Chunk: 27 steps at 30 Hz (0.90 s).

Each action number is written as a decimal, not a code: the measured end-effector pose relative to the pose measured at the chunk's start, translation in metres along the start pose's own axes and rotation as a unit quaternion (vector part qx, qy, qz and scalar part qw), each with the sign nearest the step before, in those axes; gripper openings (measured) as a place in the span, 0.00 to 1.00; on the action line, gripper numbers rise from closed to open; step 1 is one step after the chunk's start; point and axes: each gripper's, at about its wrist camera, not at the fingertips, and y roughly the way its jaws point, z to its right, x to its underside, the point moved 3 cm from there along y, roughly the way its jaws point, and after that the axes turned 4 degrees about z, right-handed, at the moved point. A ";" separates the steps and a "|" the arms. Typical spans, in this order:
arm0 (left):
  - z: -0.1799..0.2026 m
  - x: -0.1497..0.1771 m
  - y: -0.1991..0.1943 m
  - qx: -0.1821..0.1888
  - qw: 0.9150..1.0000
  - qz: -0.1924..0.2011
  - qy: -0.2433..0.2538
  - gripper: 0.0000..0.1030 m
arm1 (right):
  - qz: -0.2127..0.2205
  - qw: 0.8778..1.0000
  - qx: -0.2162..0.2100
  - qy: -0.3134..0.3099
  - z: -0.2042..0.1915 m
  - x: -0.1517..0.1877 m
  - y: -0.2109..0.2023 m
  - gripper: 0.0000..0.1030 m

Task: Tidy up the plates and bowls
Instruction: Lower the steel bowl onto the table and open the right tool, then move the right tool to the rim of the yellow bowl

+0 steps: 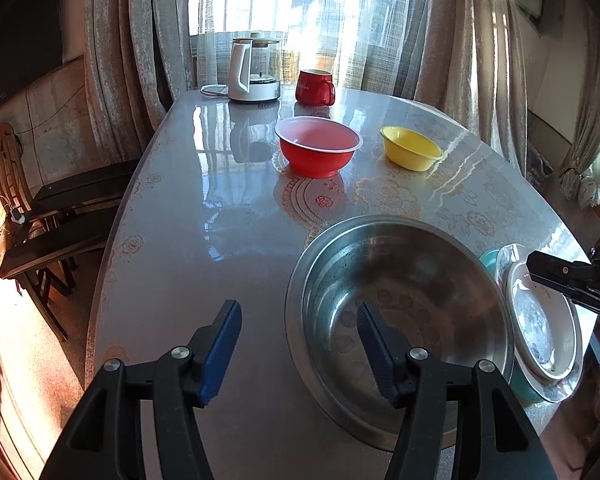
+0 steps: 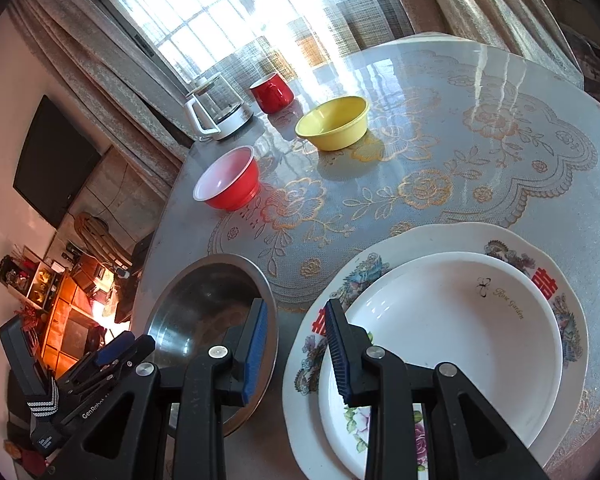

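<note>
Hovering above the glossy floral-patterned surface (image 1: 172, 248), the left claw (image 1: 298, 344) is spread wide with nothing between its blue pads, its right finger over the near rim of the wide stainless-steel bowl (image 1: 400, 320). The right claw (image 2: 296, 350) is also spread and holds nothing, poised over the gap between that steel bowl (image 2: 212, 320) and the plain white plate (image 2: 452, 340), which is stacked on the larger flower-printed white plate (image 2: 572, 312). Farther back, well apart from each other, a red plastic bowl with a white inside (image 1: 318, 152) and a small yellow plastic bowl (image 1: 411, 153) sit on the surface. Behind them stand a red mug (image 1: 314, 87) and a glass kettle with a white handle (image 1: 254, 70).
</note>
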 end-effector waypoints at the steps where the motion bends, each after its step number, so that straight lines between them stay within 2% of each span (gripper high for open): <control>1: 0.000 -0.002 0.001 0.002 1.000 -0.001 -0.001 0.64 | 0.001 1.000 0.001 0.002 0.001 -0.001 0.000 0.30; 14: 0.019 -0.041 0.012 0.023 1.000 -0.003 -0.009 0.78 | -0.005 0.999 0.051 0.004 0.031 -0.047 0.019 0.36; 23: 0.040 -0.067 0.030 0.037 0.999 -0.022 0.000 0.79 | -0.008 0.997 0.067 0.027 0.054 -0.089 0.040 0.36; 27: 0.046 -0.077 0.040 0.040 0.999 -0.031 -0.002 0.79 | -0.006 0.996 0.063 0.059 0.062 -0.114 0.056 0.36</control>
